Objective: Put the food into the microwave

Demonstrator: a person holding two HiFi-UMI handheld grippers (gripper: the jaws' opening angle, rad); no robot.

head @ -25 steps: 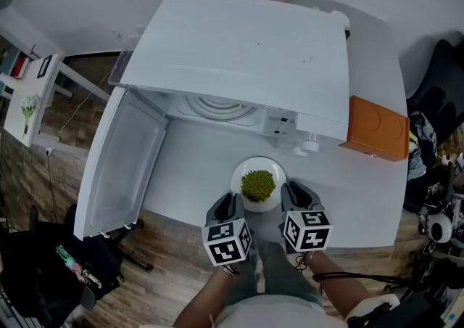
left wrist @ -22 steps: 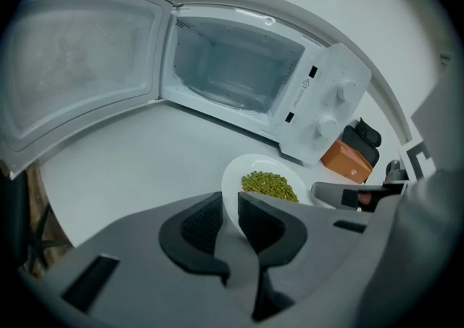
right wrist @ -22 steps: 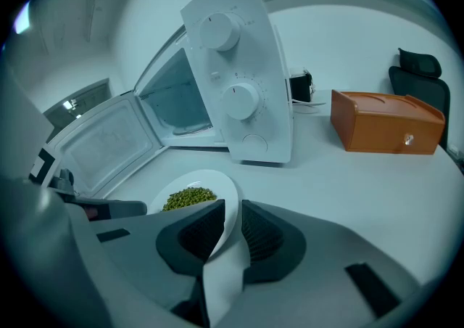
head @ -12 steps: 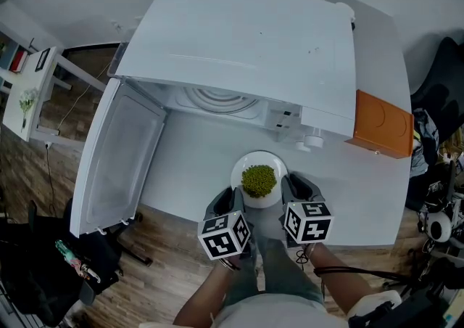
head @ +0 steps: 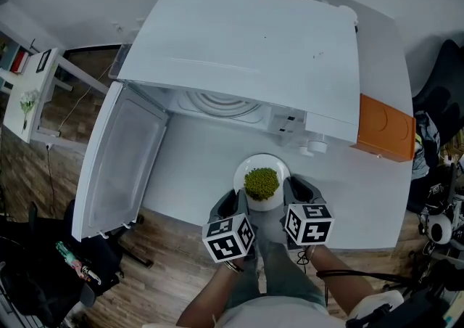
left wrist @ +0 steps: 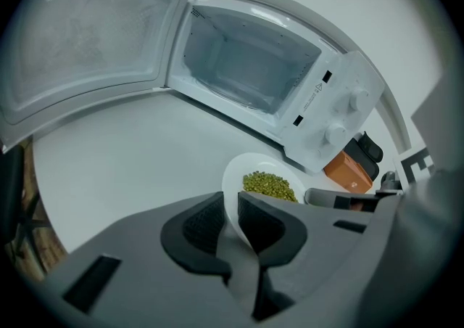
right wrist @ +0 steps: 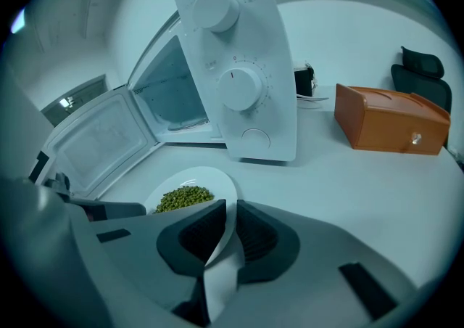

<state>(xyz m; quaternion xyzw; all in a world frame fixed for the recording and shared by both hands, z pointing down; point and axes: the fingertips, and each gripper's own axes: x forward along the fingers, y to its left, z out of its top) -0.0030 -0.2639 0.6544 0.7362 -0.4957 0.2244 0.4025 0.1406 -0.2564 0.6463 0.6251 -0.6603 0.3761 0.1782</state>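
A white plate (head: 274, 168) with a heap of green peas (head: 261, 183) is held just in front of the open white microwave (head: 246, 51). My left gripper (head: 237, 207) is shut on the plate's left rim (left wrist: 230, 196), and my right gripper (head: 291, 199) is shut on its right rim (right wrist: 226, 207). The peas (left wrist: 270, 185) (right wrist: 183, 197) lie in the plate's middle. The microwave's cavity (left wrist: 250, 72) stands open with a glass turntable (head: 221, 105) inside; its door (head: 119, 163) swings out to the left.
An orange box (head: 384, 129) sits on the white table (head: 196, 167) right of the microwave, next to its two dials (right wrist: 243, 87). A black chair (right wrist: 417, 65) stands at the far right. Wooden floor lies below the table's near edge.
Both grippers and the plate have shifted slightly to the right and a little toward the microwave; their grip on the rim is unchanged.
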